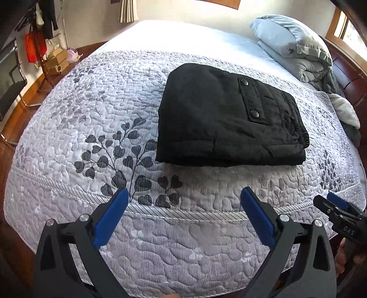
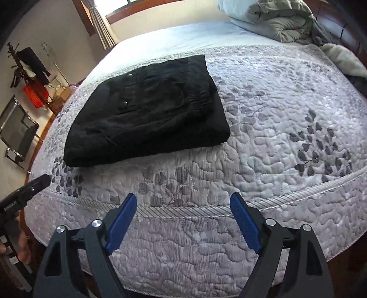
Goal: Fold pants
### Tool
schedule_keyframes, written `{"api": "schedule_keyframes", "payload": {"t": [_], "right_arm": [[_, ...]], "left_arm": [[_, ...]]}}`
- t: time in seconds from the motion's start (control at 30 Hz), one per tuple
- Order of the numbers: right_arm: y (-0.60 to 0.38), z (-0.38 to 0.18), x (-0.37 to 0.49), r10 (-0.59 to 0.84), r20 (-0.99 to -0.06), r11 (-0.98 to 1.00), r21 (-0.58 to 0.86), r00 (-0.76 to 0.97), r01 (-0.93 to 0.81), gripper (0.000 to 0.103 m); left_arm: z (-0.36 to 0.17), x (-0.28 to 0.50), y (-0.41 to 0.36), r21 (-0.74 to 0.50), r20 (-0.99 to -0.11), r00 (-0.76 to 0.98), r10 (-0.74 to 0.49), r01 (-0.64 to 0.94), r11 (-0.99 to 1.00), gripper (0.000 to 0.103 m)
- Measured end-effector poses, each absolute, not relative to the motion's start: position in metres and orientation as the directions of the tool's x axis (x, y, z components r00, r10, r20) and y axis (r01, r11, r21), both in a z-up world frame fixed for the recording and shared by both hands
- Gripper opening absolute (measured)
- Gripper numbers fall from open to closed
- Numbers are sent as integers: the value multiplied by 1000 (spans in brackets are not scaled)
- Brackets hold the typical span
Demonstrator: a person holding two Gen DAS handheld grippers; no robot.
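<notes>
The black pants (image 1: 229, 117) lie folded into a thick, rounded-corner rectangle on the middle of the bed, well beyond my fingertips. The cloth looks padded and matte; two metal snaps sit on a pocket flap, and the gathered elastic waistband bunches along one edge. Under them spreads a quilted bedspread (image 1: 91, 110), pale grey, stitched in pebbly swirls with dark leaf sprigs printed on it and a ribbed band running along the bed's edge. My left gripper (image 1: 184, 206) hangs over that band with its blue ribbed pads spread wide and nothing between them. My right gripper (image 2: 183, 212) is likewise splayed wide and empty, just beside the left one. The left view alone shows the pocket flap clearly, and a grey bundled duvet (image 1: 296, 45) by a dark wooden headboard. The right view alone shows a curtained window (image 2: 114, 16) and a chrome-framed chair (image 2: 18, 133) against the wall.
</notes>
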State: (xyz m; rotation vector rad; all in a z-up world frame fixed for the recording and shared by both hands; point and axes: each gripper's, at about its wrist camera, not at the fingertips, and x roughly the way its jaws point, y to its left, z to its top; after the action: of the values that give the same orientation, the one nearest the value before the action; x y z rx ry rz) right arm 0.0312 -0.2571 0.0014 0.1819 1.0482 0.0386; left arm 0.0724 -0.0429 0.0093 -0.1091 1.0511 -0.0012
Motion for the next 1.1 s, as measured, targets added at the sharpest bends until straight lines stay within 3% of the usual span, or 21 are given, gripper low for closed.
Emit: {"api": "schedule_keyframes", "payload": {"t": [0.5,1.1], "right_arm": [[-230,49,11,111,-829,989,149,547,25,88],[-225,52,14,88,-827,992,126,555,30,89]], "left_arm": [[43,51,-47,-114,-842,532,-89,-14,993,98],[65,48,-48,-72,-811,583,-52,-10,997,98]]}}
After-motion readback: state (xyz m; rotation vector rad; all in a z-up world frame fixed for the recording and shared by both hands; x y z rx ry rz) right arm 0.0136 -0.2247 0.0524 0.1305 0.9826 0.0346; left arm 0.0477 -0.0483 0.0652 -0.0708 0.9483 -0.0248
